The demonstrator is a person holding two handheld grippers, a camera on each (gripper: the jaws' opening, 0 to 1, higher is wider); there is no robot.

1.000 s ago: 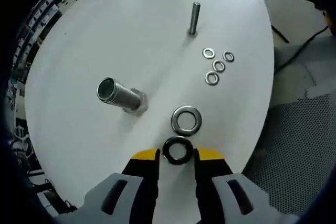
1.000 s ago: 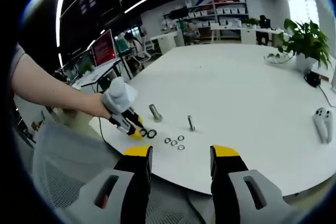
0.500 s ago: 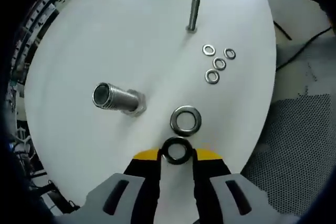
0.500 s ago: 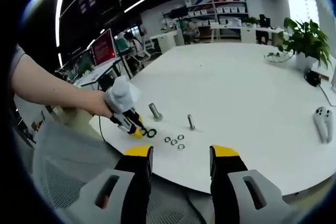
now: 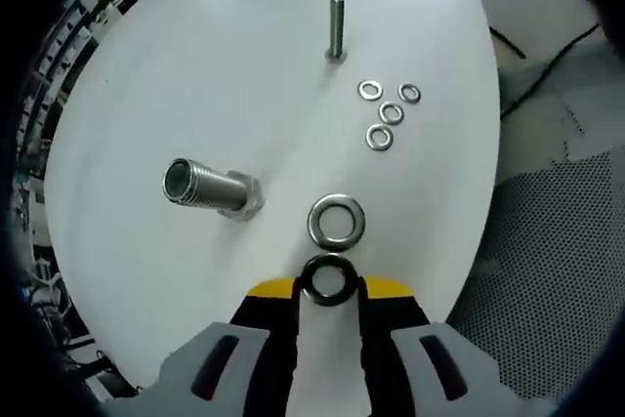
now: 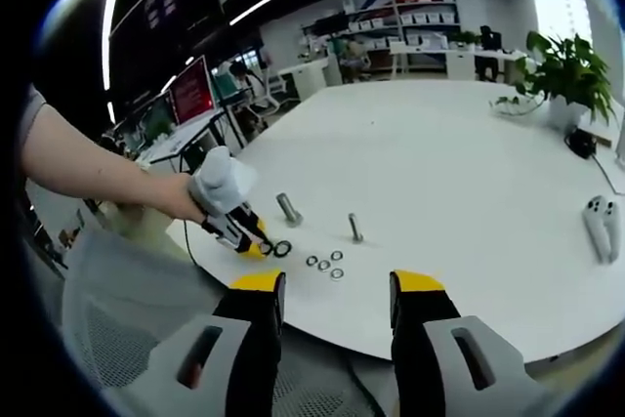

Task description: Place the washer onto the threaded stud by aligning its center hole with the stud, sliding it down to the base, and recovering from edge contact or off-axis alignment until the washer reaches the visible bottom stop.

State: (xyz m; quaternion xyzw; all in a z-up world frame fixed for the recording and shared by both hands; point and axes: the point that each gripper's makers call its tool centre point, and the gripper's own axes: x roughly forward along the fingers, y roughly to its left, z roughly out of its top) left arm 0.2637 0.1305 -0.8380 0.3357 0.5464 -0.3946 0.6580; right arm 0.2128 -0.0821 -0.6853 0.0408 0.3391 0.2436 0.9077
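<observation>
The dark washer (image 5: 330,279) sits pinched between the yellow tips of the left gripper (image 5: 330,287), whose jaws are clamped on its rim. It is held over the near edge of the white table (image 5: 146,95). Just beyond it lies a bigger bright washer (image 5: 337,222), flat on the table and close to touching the dark one.

Measured from the dark washer, the thick threaded stud (image 5: 207,187) stands up and to the left, well apart, its hollow top turned toward the camera and a hex base under it. Four small washers (image 5: 387,112) lie in a cluster further out to the right, and a thin bolt (image 5: 336,27) stands beyond them, far across the table.

So the pick-up looks done. Carrying the washer to the stud, lining up the hole and sliding it down to the base all seem to be left.

The right gripper (image 6: 335,291) hangs off the table's near edge with its jaws apart and nothing between them.
</observation>
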